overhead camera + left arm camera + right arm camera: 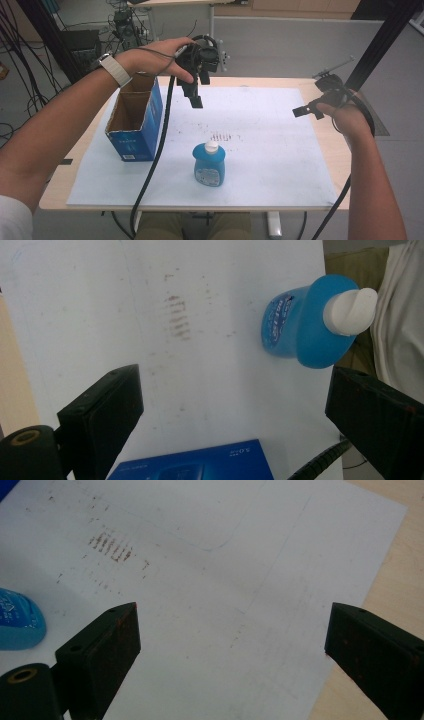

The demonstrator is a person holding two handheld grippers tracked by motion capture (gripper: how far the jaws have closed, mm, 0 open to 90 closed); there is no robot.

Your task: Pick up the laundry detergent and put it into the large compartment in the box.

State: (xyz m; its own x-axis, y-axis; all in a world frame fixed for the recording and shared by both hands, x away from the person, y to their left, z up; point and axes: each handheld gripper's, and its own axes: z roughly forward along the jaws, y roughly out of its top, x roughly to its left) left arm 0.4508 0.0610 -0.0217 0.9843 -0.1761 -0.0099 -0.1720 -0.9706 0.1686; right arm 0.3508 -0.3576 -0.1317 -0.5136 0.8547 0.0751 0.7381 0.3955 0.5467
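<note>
Jaws wide open and empty on both the left gripper (235, 425) and right gripper (232, 655), so I'd guess that blue bottle (300, 322) beyond the left's jaws is smooth, slippery plastic, best squeezed across its body.

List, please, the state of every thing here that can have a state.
Blue bottle: upright, white cap on, not held.
Blue box: upright, top open.
Left gripper: open, holding nothing, above the sheet.
Right gripper: open, holding nothing.

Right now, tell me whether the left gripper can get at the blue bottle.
Probably yes. The left gripper hangs open above the white sheet, nothing lies between it and the blue bottle, and the box stands off to the side.
</note>
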